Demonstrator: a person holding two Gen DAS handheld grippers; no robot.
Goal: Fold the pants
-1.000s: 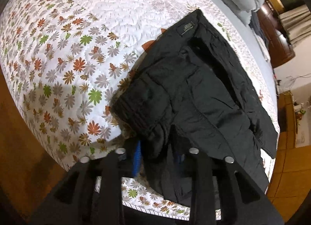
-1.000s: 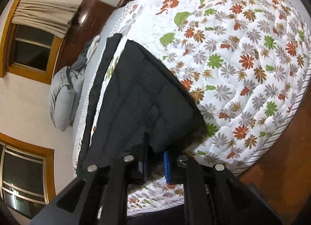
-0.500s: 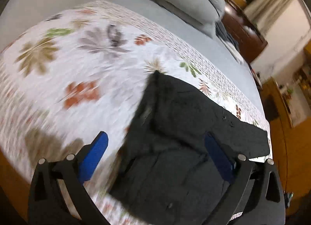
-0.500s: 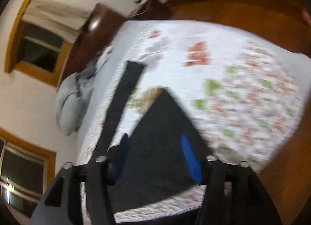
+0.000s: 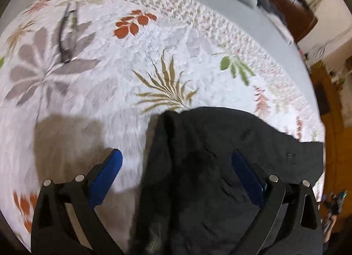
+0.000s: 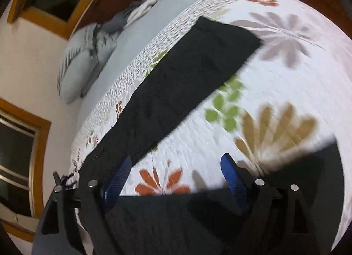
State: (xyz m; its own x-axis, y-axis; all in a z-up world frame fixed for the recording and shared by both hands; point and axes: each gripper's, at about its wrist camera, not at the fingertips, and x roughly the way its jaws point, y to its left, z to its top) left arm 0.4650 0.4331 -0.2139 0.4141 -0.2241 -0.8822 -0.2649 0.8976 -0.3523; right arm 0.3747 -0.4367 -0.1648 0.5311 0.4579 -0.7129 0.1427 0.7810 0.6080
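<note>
The black, crumpled fabric pants lie on the white quilted bedspread with its leaf-and-flower print, partly folded: in the right wrist view one long leg stretches away from the tool toward the grey pillow, while a doubled-over bulk of cloth lies beneath the tool.

Both tools are released. The left tool stands spread wide with its blue pads apart, nothing between them; the folded edge of the pants lies between and under the fingers, nearer the right-hand pad. The right tool is likewise spread and empty, its left-hand pad just beside the long leg's edge, bare bedspread between the fingers.

The step in hand looks like the pause between folds, with a fold apparently just laid. The next move would call for picking a fresh hold, likely the far end of the long leg or the folded edge, and closing on the full thickness of cloth so the layers do not slide apart.
</note>
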